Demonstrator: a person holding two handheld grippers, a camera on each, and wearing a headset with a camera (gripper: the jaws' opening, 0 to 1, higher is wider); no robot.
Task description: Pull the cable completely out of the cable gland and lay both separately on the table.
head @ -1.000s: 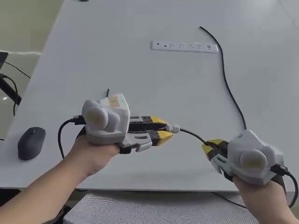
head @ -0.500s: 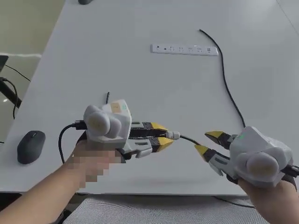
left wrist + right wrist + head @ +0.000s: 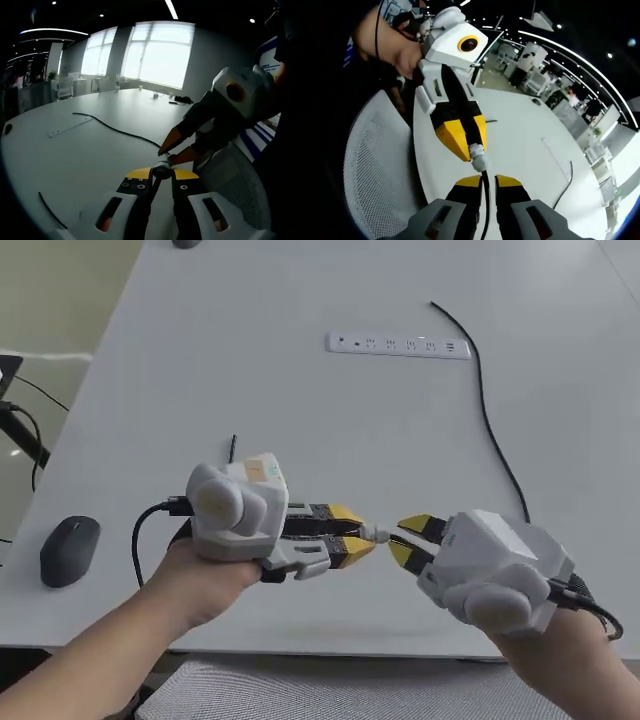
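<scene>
My left gripper [image 3: 361,533] is held above the table's near edge, shut on the small grey cable gland [image 3: 374,533]. In the left gripper view the gland [image 3: 161,169] sits pinched between the yellow tips. A thin black cable [image 3: 391,536] runs right out of the gland. My right gripper [image 3: 409,540] is open, and its jaws straddle the cable right next to the gland. The right gripper view has the cable [image 3: 486,199] passing between the jaws, with the gland [image 3: 478,154] just beyond them.
A white power strip [image 3: 398,344] lies at the back of the white table [image 3: 300,390], and its black cord [image 3: 490,420] runs toward the front right edge. A dark mouse [image 3: 68,548] sits at the front left. A mesh chair [image 3: 300,690] is below the table edge.
My right gripper let go of the cable, opened, and moved left up to the gland. My left gripper has kept its hold on the gland and barely moved.
</scene>
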